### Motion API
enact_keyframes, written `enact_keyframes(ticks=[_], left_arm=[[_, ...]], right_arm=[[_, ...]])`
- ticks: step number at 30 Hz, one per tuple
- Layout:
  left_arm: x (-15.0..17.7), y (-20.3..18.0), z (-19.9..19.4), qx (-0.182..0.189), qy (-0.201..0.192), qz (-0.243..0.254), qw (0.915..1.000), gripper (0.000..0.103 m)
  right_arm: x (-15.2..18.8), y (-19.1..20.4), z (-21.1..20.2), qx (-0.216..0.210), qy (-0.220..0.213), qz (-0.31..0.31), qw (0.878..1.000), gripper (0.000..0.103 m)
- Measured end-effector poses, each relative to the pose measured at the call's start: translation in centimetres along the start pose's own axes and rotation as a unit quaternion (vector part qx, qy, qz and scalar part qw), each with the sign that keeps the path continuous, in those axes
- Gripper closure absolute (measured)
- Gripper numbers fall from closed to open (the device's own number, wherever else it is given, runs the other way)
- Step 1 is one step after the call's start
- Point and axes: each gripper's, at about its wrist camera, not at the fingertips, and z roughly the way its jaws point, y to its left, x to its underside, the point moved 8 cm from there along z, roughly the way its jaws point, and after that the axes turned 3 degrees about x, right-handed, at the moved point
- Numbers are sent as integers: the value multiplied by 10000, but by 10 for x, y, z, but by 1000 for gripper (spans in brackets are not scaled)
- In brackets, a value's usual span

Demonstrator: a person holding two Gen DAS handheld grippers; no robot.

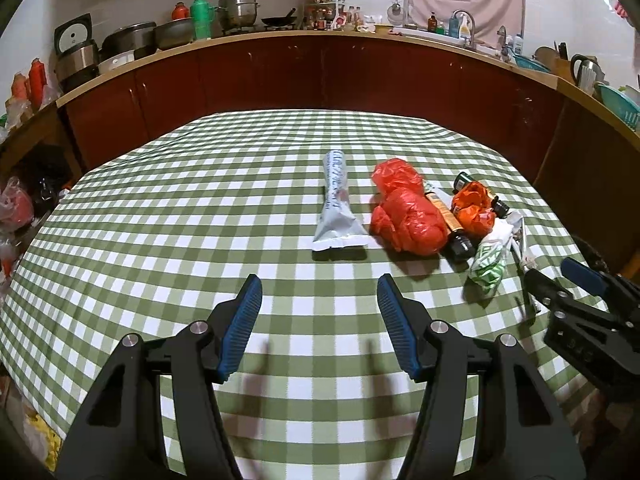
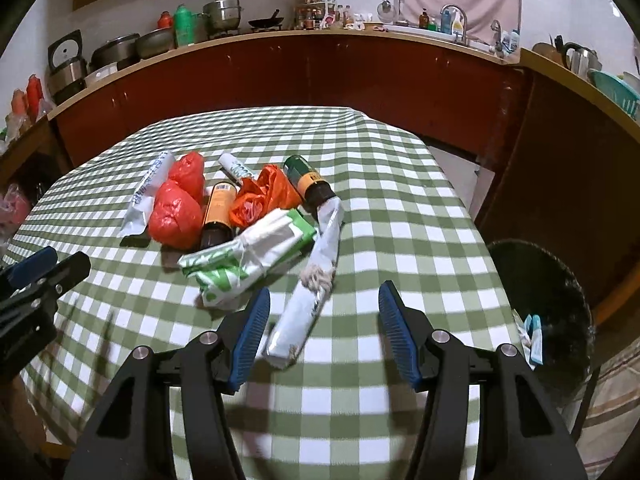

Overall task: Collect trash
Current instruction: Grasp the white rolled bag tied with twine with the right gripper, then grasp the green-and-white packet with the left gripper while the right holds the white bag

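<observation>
Right wrist: right gripper [image 2: 324, 316] half open, empty, straddling rolled wrapper [image 2: 302, 312] for pickup; bin [image 2: 560, 280] alongside. Left gripper [image 1: 320, 312] half open, empty.

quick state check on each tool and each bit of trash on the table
left tool: open, empty
right tool: open, long white packet's near end between its pads
long white packet: lying flat, knotted midway
red bag: crumpled, tied
two brown bottles: lying on their sides
bin: open

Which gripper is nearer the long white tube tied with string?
Right. The right gripper has the long white tube lying between its open fingers; the left gripper hovers off to the tube's left, over bare tablecloth.
</observation>
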Motion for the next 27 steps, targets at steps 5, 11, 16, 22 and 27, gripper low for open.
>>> enact_keyframes(ticks=[5, 11, 16, 22, 27], left_arm=[[-3, -12, 4, 88, -5, 42, 10000, 45], [-7, -29, 8, 198, -10, 93, 9998, 45], [-10, -47, 10, 321, -23, 189, 9993, 45], [-14, -80, 13, 543, -39, 366, 9978, 45], [-13, -106, 19, 673, -15, 594, 9960, 43]], right_arm=[[-2, 4, 15, 7, 145, -118, 9998, 68], [-1, -1, 17, -18, 175, -126, 9998, 82], [-1, -16, 8, -5, 50, -49, 10000, 82], [-1, -45, -2, 112, -97, 95, 9998, 82], [4, -73, -7, 171, -147, 288, 9993, 82]])
